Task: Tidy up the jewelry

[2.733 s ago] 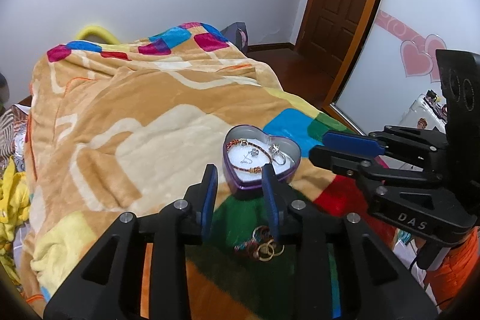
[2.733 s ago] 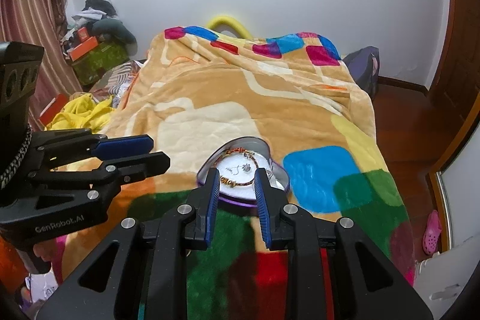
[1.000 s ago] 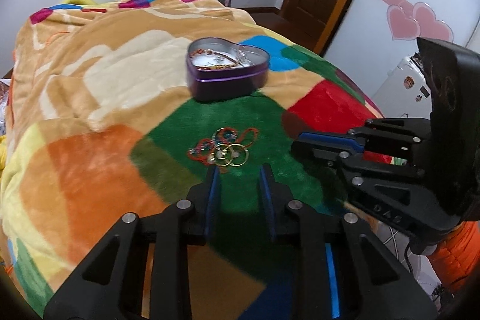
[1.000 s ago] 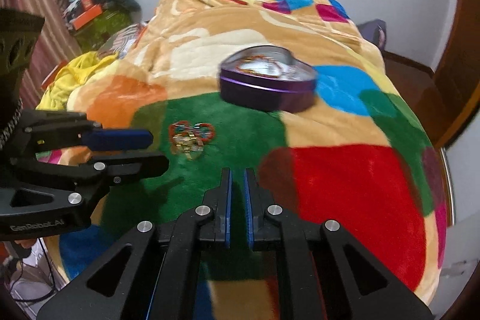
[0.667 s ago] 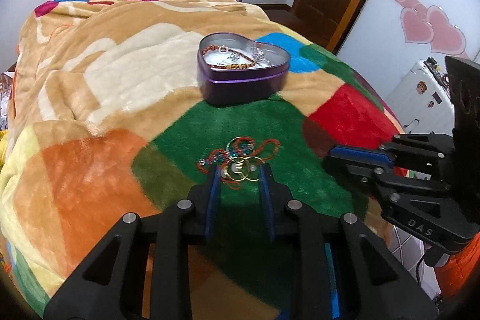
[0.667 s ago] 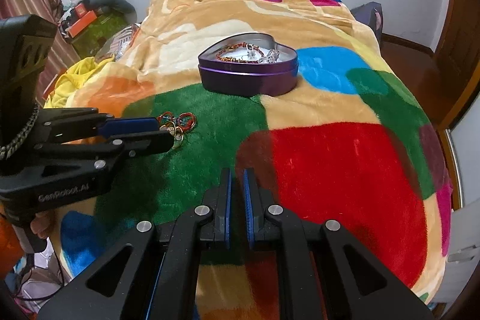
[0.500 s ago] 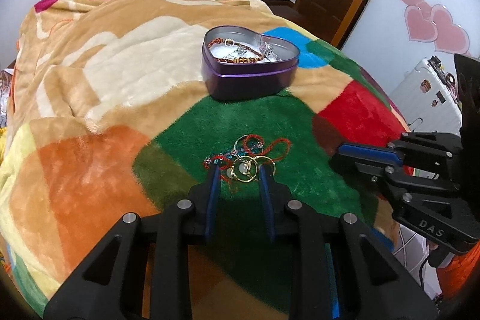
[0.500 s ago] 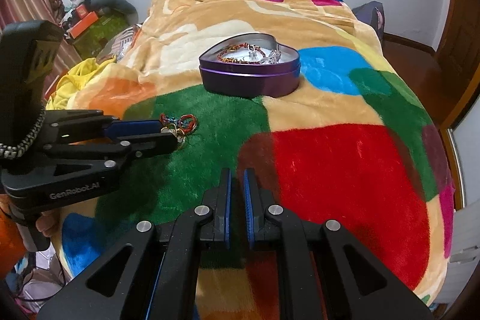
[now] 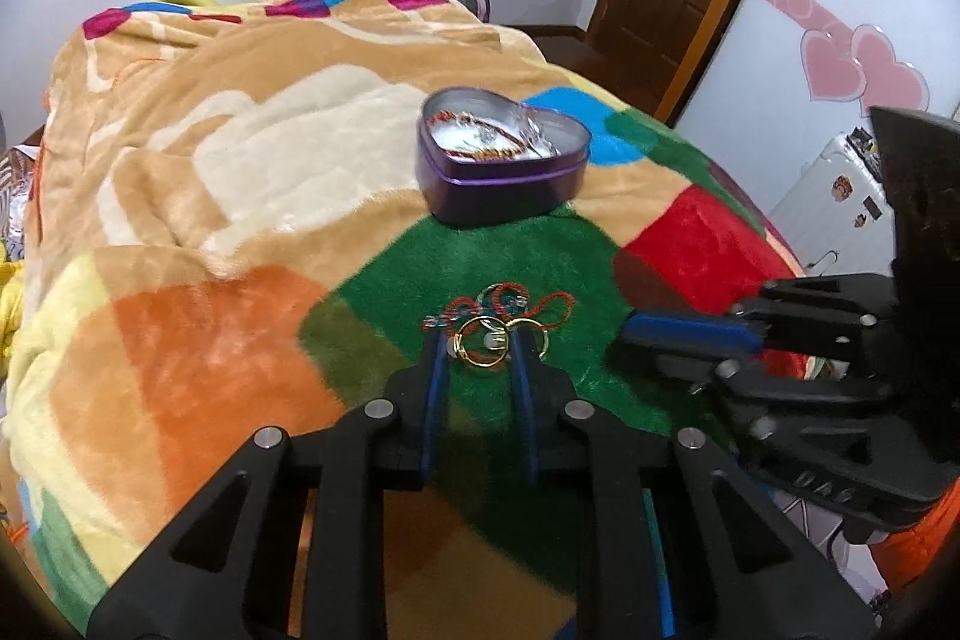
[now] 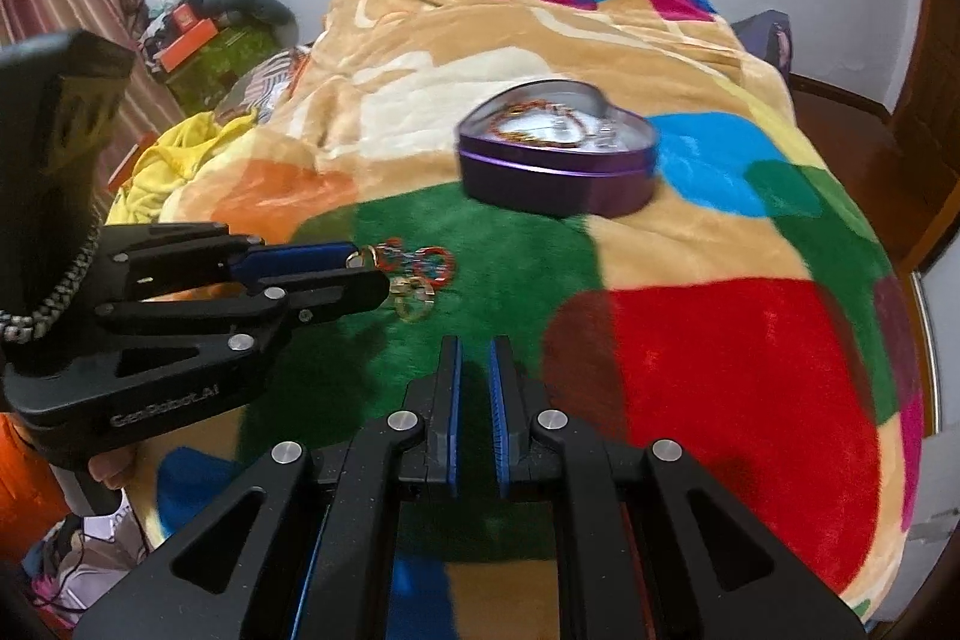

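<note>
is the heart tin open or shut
Open: the purple heart tin has no lid on, and a beaded bracelet shows inside it.

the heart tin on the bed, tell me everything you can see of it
The heart tin is a purple, heart-shaped metal box with a thin lighter band around its wall and a shiny silver inside. Its lid is off and not in view. It sits upright on the blanket, at the edge of the green patch. Inside lie a red beaded bracelet and some silvery pieces. Neither gripper touches it.
</note>
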